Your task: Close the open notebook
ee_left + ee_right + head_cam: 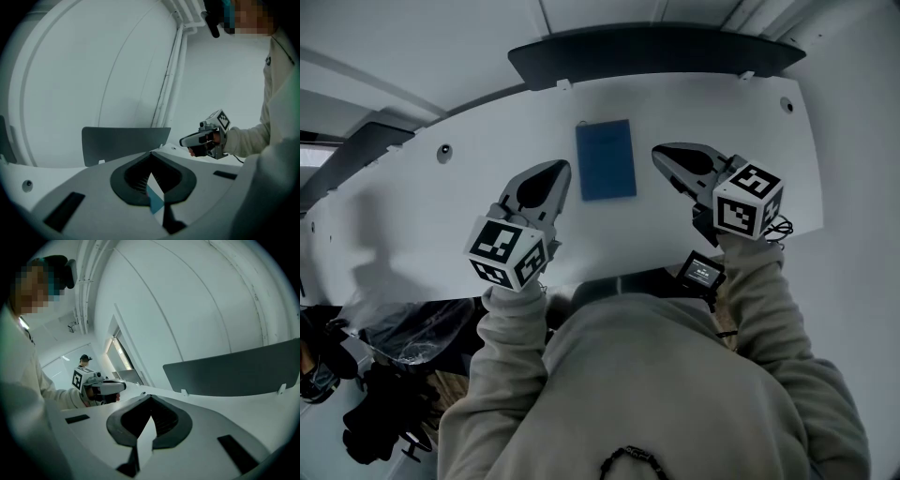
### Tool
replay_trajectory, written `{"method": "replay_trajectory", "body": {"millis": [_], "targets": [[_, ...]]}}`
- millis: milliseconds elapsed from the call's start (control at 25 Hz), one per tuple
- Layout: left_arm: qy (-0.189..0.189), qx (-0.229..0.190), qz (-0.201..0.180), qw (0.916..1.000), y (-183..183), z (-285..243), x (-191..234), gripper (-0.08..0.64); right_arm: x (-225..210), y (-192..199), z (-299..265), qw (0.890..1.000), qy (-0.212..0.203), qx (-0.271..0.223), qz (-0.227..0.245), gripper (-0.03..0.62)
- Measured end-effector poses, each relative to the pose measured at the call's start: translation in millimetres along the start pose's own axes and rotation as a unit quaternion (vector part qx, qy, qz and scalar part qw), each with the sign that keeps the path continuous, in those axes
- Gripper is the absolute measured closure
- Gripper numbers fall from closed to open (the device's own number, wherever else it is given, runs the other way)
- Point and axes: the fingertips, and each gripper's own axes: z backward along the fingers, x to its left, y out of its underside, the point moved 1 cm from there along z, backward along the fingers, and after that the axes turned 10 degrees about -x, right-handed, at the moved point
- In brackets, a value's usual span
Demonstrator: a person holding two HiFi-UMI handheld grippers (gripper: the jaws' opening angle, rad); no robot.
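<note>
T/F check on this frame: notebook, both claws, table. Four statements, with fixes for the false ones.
1. The blue notebook lies on the white table. True.
2. The left claw grips the notebook. False: it is shut on nothing, beside the notebook.
3. The right claw is wide open. False: it is shut and empty.
4. In the head view, the notebook lies between the two claws. True.

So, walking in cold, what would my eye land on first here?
Probably the blue notebook, the one patch of colour, lying flat and apparently closed in the middle of the white table. Next come the two hand-held tools on either side of it. The left gripper and the right gripper both have their jaws together and empty, and each is boldly patterned with black-and-white squares at its back end.
</note>
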Motion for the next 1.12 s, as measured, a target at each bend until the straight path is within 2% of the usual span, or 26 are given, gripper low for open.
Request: {"method": "replay_trajectory", "body": {"millis": [240, 440, 920, 1120], "targets": [[-0.002, 0.021, -0.037, 0.9991, 7, -6, 0, 0.563, -12, 13, -2, 1.000, 0.000, 0.008, -0.012, 0.572], [0.001, 0.018, -0.020, 0.9996, 14, -4, 4, 0.563, -17, 27, -5, 1.000, 0.007, 0.016, -0.021, 0.572], [-0.011, 0.018, -0.008, 0.9997, 44, -11, 7, 0.563, -34, 64, -4, 0.998, 0.015, 0.032, -0.045, 0.572], [-0.014, 0.007, -0.019, 0.9997, 47, -18, 7, 0.563, -44, 77, -8, 0.998, 0.014, 0.037, -0.053, 0.572]]}}
